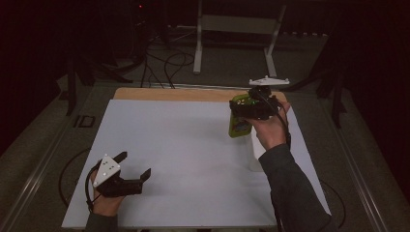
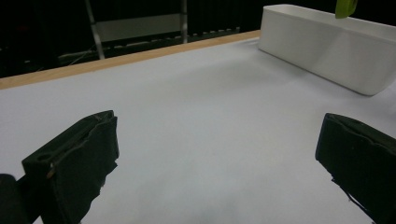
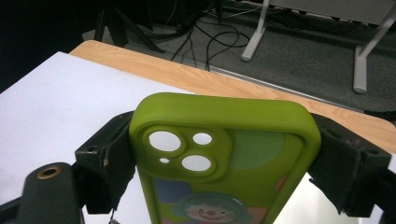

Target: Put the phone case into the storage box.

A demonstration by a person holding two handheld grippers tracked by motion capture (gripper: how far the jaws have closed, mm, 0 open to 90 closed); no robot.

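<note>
Phone case (image 3: 219,158), green, clamped by its two long edges between the jaws of the right gripper (image 1: 246,112), held up above the table's (image 1: 193,94) far right part, over the near-white mat (image 1: 183,159). White bin (image 2: 327,46) just below and beside it, at the mat's right edge. Left gripper (image 1: 134,165) low at the near left, jaws spread wide, holding nothing.

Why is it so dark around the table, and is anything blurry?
High view: light falls on the white table sheet, the room behind stays black. Right gripper view: the green phone case looks sharp and bright. Left gripper view: the white bin is slightly soft.
</note>
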